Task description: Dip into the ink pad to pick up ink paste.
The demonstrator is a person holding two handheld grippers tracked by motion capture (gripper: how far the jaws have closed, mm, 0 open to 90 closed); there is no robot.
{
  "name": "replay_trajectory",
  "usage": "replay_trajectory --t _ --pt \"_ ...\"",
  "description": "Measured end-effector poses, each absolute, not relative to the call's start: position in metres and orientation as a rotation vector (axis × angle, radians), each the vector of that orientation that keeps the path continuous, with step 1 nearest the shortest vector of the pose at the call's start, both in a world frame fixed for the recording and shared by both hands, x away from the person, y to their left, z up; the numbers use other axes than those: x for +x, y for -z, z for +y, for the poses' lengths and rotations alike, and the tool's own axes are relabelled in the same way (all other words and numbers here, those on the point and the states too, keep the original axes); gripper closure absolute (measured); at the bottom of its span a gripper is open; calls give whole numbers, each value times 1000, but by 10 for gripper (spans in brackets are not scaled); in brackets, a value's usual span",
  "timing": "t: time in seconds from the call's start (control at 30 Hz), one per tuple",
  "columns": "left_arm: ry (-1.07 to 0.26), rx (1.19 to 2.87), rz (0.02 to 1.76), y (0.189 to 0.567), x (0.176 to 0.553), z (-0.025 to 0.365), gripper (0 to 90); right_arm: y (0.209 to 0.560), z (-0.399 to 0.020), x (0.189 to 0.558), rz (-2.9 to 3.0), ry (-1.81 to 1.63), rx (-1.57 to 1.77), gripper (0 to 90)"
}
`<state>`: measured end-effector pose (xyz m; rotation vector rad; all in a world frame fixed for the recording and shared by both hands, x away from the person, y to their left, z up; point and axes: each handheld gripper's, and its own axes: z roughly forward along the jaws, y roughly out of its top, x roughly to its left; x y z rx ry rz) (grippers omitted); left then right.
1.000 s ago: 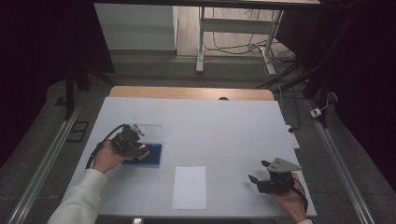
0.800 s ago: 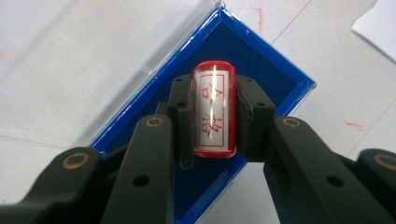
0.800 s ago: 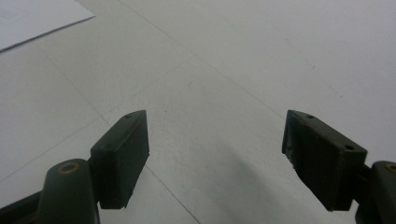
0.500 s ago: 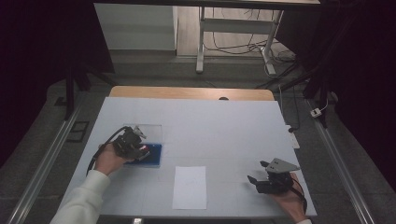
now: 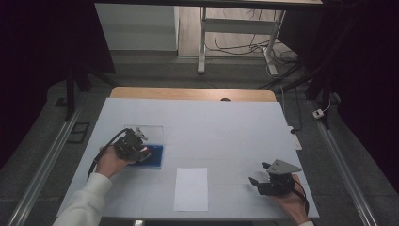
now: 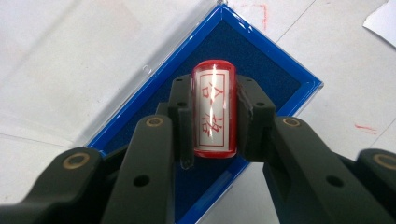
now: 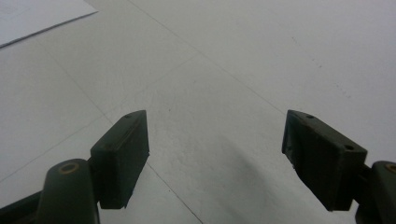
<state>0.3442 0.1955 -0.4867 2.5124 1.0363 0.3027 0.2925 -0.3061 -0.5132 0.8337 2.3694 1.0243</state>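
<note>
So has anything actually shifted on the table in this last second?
Nothing visibly. The left gripper keeps its jaws shut on the red cylindrical stamp over the blue ink pad tray; the right gripper stays open beside the white paper sheet.

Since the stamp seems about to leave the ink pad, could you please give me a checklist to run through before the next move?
1. Left gripper shut on the red stamp: ok.
2. Stamp sits straight between the jaws: ok.
3. Stamp over the blue ink pad: ok.
4. Stamp face inked: cannot tell, it is hidden.
5. White paper sheet lying flat on the table, uncovered: ok.
6. Right gripper open, apart from the sheet: ok.
</note>
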Motion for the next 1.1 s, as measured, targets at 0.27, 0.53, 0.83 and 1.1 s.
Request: replay_trajectory --t 0.27,0.53,0.83,1.1 --pt "-329 2509 1040 487 342 193 709 513 -306 293 2362 -1027 841 226" --pt "-315 2498 1043 488 343 195 708 513 -306 293 2363 -1027 841 226" --pt "-311 2465 1027 483 340 202 702 511 -309 293 2353 -1036 842 226" --pt "-332 2390 1020 464 333 214 700 510 -312 293 2341 -1048 855 226"
